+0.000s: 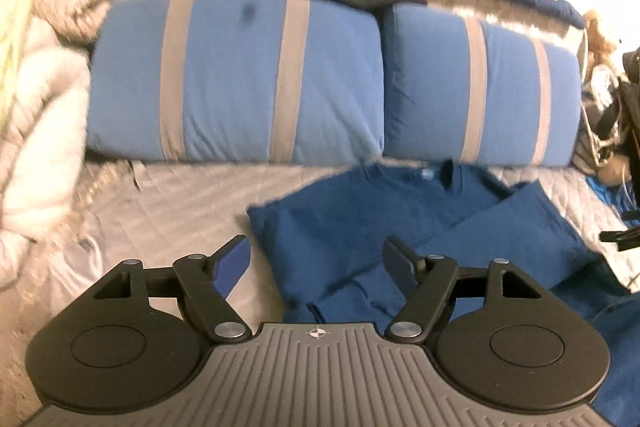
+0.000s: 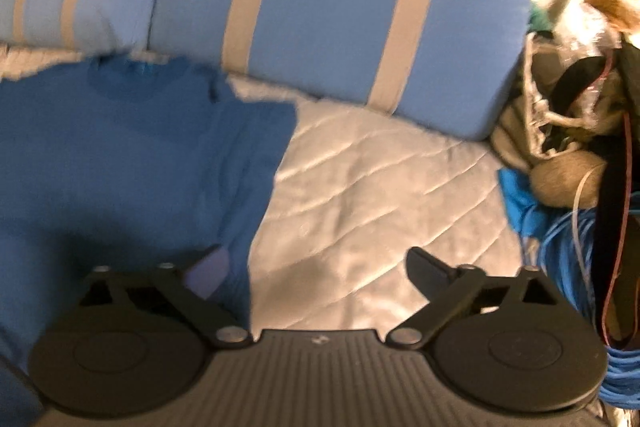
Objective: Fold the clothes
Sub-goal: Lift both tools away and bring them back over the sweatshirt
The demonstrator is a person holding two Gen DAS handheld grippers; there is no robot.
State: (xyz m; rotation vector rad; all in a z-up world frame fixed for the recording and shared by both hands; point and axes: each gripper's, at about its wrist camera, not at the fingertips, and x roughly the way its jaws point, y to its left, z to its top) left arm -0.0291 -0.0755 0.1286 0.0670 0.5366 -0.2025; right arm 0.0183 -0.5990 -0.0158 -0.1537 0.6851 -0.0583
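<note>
Currently: both grippers apart and empty over a part-folded blue shirt.

Left gripper (image 1: 316, 259): jaws apart, nothing between them, poised over the shirt's near left edge. Right gripper (image 2: 316, 267): jaws spread wide, empty, straddling the shirt's right edge, its inner finger over cloth, its outer over bare quilt. Blue shirt (image 1: 360, 211): flat on the grey quilted cover (image 2: 380, 187), collar towards the striped blue cushions (image 1: 236, 79), long axis running away from both grippers. Neither hand is clearly nearer.

Both views motion-blurred, soft focus; fisheye bends edges, dark corners. Walls blown out w/ glare; lower left of right view shadowed.
</note>
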